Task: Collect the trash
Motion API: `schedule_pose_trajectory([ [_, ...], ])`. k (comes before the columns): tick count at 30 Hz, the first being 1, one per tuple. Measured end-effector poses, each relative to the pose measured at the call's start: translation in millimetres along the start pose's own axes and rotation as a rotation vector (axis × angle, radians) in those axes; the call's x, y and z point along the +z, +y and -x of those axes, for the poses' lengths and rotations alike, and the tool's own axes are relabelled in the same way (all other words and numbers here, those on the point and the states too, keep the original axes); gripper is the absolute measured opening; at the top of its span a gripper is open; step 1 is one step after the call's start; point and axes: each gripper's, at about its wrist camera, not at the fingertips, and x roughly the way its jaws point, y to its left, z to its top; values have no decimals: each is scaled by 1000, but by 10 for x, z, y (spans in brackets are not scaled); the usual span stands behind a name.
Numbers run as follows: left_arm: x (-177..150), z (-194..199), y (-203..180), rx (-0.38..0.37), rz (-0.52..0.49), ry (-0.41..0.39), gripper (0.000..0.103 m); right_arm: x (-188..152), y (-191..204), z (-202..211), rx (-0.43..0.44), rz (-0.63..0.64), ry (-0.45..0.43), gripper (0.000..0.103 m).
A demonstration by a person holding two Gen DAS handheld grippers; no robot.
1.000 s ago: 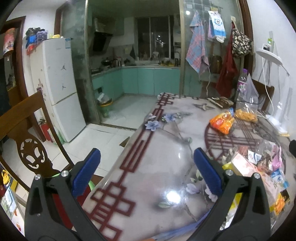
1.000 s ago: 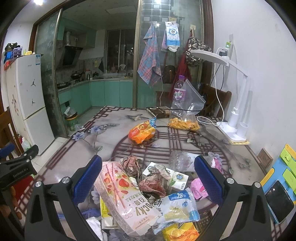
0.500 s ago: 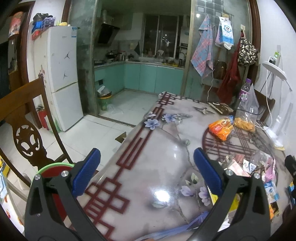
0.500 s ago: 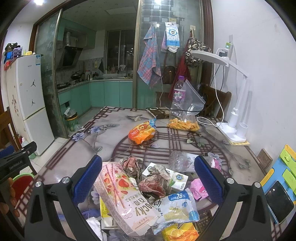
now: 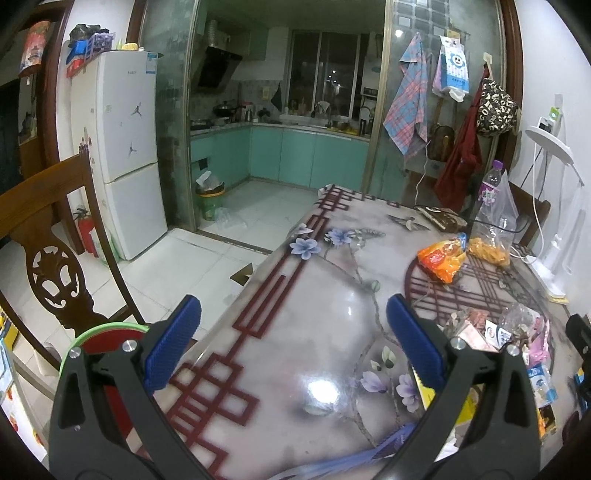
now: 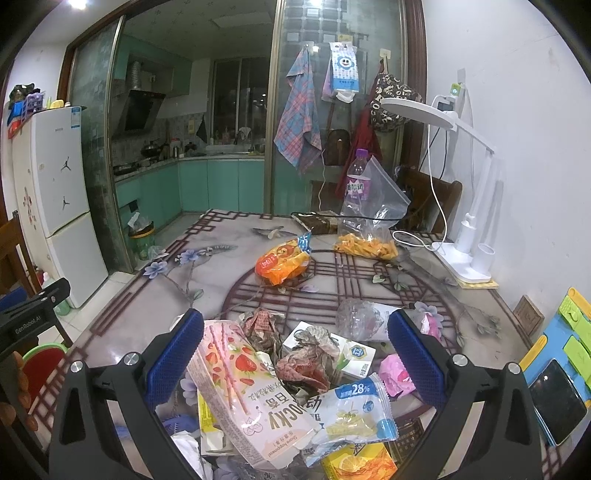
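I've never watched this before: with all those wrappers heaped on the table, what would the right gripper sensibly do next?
Probably lower the open right gripper onto the pink Pocky box, which lies on top of the pile between its fingers, and close on it.

Illumination is artificial and cool, supplied by ceiling lights at the upper left of the right wrist view. A bright glare spot sits on the glossy table near the left wrist camera. The far kitchen window is dark. Both views show strong fisheye curvature and black corner vignetting. The nearest wrappers are slightly soft.
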Motion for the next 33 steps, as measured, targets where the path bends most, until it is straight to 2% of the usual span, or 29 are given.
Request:
schedule_pose_trajectory([
  [5, -1, -20, 5, -4, 2, 13, 99, -18, -21, -19, 0, 1, 11, 96],
  [10, -35, -74, -60, -24, -54, 46, 99, -36, -89, -103, 18, -25, 49, 96],
  [12, -52, -81, -116, -58, -106, 52, 99, -42, -140, -163, 40, -34, 86, 96],
  [14, -70, -57, -167, -75, -153, 25, 99, -69, -158, -226, 76, -35, 130, 96],
  [15, -92, -12, -203, -70, -194, -18, 99, -93, -155, -281, 112, -33, 169, 96],
  [17, -86, 11, -233, -56, -208, -33, 99, -144, -83, -370, 164, -8, 236, 96],
  [19, -101, -25, -236, -117, -182, 47, 99, -247, 91, -468, 203, 63, 305, 96],
  [21, -118, -56, -237, -141, -176, 98, 99, -354, 263, -523, 199, 146, 343, 95],
  [22, -129, -59, -229, -150, -175, 113, 99, -430, 373, -569, 175, 210, 356, 92],
  [24, -151, -61, -232, -187, -184, 150, 99, -538, 481, -662, 134, 279, 381, 67],
  [25, -170, -62, -237, -205, -191, 167, 99, -604, 502, -739, 122, 295, 410, 63],
  [28, -246, -130, -230, -245, -213, 229, 99, -585, 376, -761, 145, 220, 418, 58],
  [30, -305, -196, -219, -276, -220, 283, 99, -478, 236, -691, 166, 152, 392, 49],
  [33, -420, -222, -208, -350, -203, 348, 99, -296, 28, -579, 189, 46, 341, 44],
])
